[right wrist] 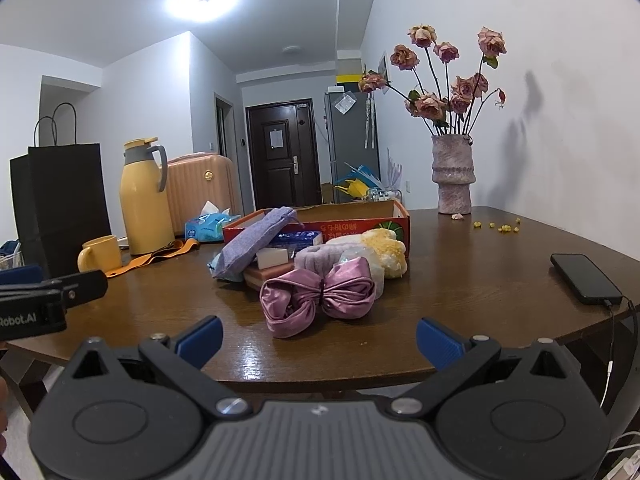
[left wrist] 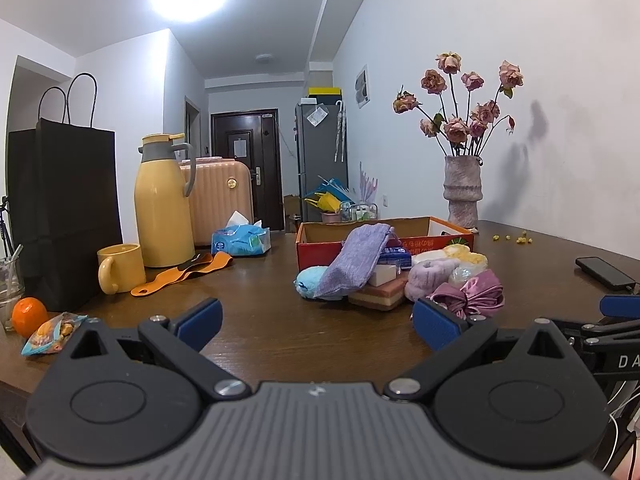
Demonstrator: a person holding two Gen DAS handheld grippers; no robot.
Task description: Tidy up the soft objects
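A heap of soft things lies on the brown table before a red cardboard box [left wrist: 320, 249] [right wrist: 360, 226]. A purple knitted pouch [left wrist: 354, 262] [right wrist: 256, 240] leans on the box's front wall, over a light blue plush [left wrist: 310, 282]. Beside them lie a lilac fuzzy piece [left wrist: 428, 278] [right wrist: 320, 258], a yellow plush [right wrist: 386, 248], sponge blocks [left wrist: 376, 296] and a pink satin bow [right wrist: 320, 294] [left wrist: 474, 294]. My left gripper [left wrist: 318, 326] is open, short of the heap. My right gripper [right wrist: 320, 340] is open too, just in front of the bow.
At the left stand a black paper bag [left wrist: 64, 216], a yellow thermos [left wrist: 164, 204], a yellow mug [left wrist: 120, 268], an orange strap [left wrist: 184, 276], a tissue pack [left wrist: 242, 240], an orange [left wrist: 29, 316] and a snack bag [left wrist: 52, 332]. A vase of dried roses [right wrist: 452, 176] and a phone [right wrist: 584, 278] are at the right.
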